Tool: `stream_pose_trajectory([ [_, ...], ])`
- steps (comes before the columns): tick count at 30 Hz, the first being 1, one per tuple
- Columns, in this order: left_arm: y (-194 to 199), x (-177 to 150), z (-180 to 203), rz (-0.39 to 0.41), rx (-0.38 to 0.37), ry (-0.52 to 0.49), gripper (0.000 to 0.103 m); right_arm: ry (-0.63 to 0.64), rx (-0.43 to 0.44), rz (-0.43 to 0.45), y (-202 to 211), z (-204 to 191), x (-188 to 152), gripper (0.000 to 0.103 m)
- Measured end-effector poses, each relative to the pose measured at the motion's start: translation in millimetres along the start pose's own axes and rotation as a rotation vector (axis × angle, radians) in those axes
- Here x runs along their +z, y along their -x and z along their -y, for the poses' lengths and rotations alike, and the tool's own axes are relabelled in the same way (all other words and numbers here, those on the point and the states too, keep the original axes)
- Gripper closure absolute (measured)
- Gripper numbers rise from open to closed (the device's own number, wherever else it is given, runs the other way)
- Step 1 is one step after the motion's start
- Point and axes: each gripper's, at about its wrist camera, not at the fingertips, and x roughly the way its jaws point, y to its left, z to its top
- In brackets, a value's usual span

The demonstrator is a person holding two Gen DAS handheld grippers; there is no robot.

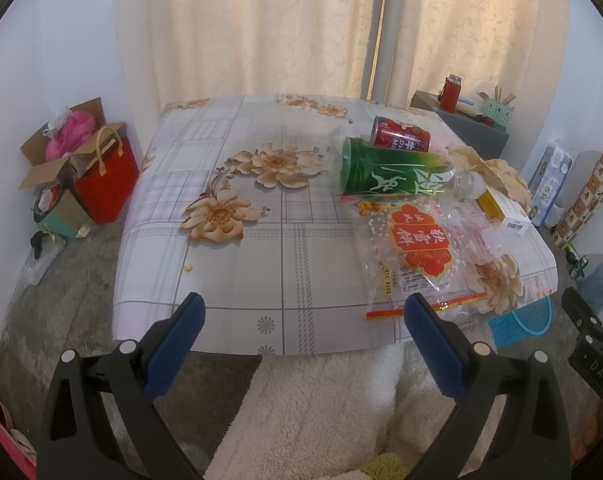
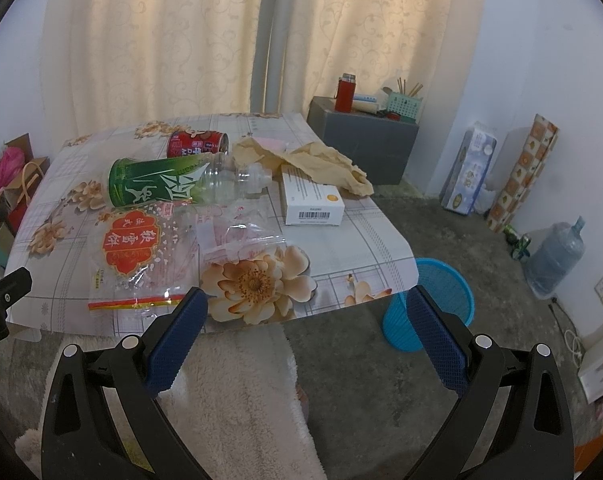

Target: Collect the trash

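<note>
Trash lies on the right part of a low table (image 1: 237, 264) with a flowered cloth: a green-labelled plastic bottle (image 1: 385, 174) (image 2: 161, 182) on its side, a red can (image 1: 401, 138) (image 2: 197, 144) behind it, a clear snack wrapper with a red label (image 1: 417, 256) (image 2: 133, 252), a white box (image 2: 311, 200) (image 1: 505, 212) and crumpled brown paper (image 2: 317, 162) (image 1: 489, 172). A blue mesh bin (image 2: 433, 304) (image 1: 517, 320) stands on the floor at the table's right front corner. My left gripper (image 1: 301, 312) hangs open before the table's near edge. My right gripper (image 2: 305, 304) is open too, nothing between its fingers.
A red gift bag (image 1: 105, 176) and cardboard boxes (image 1: 61, 148) sit on the floor left of the table. A grey cabinet (image 2: 361, 140) with a red flask stands behind on the right, with tissue packs (image 2: 467, 170) and a water jug (image 2: 553, 256) along the wall. White fleece (image 2: 237, 400) lies below.
</note>
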Motion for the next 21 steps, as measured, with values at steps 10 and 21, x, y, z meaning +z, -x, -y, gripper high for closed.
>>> stream_pose_trajectory([
  [10, -1, -1, -1, -0.005, 0.003, 0.001, 0.005, -0.001, 0.007, -0.004, -2, -1, -3, 0.008],
  [21, -15, 5, -14, -0.035, -0.006, 0.039, 0.005, 0.009, 0.059, -0.016, -12, -4, -5, 0.008],
])
